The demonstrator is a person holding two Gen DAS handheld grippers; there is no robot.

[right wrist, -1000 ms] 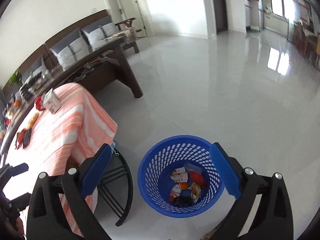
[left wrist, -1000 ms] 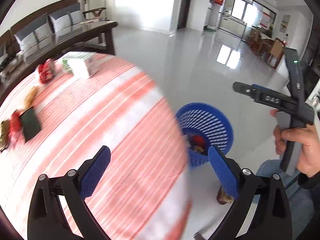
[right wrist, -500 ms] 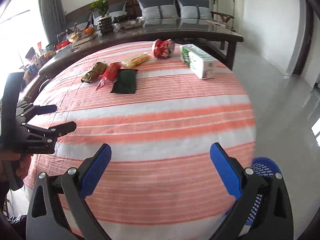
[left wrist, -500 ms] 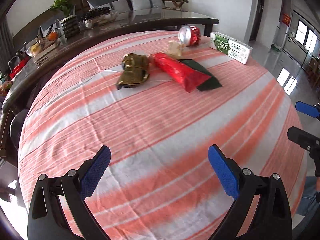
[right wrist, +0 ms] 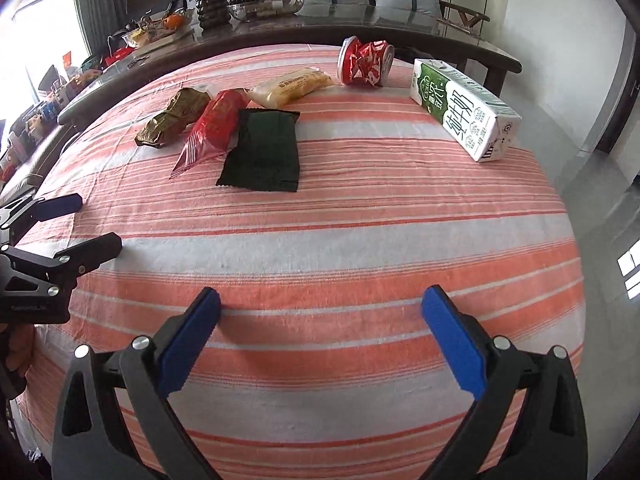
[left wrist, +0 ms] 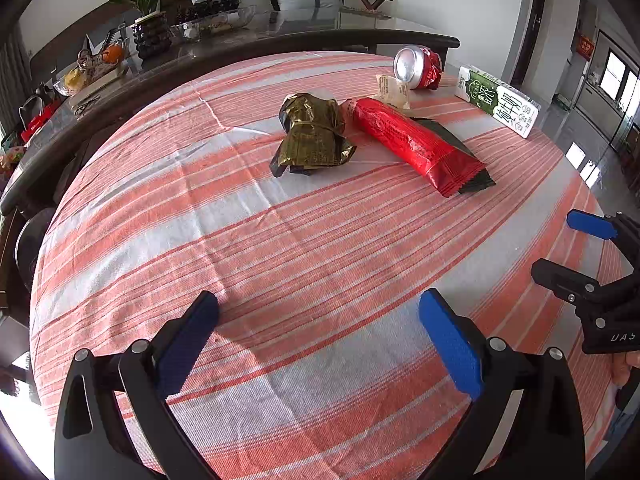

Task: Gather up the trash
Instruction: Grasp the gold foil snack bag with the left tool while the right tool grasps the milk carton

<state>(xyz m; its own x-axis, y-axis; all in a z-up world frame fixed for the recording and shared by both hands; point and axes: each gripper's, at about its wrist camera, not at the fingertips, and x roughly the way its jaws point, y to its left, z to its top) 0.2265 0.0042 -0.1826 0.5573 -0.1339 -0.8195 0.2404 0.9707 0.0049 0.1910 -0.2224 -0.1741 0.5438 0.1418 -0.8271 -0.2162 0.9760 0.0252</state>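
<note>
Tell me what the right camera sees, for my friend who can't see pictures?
The open right gripper hovers over a striped tablecloth with trash at the far side: gold wrapper, red wrapper, dark packet, yellow packet, crushed can, milk carton. The left gripper shows at left.

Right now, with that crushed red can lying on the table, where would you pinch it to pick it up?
Grip the crushed red can across its dented middle, coming from above. It lies on its side on the striped tablecloth, silver end facing left, so the crumpled waist probably gives flat faces to squeeze. The right gripper is open and looks better placed, though the pale yellow packet lies close beside it.
</note>
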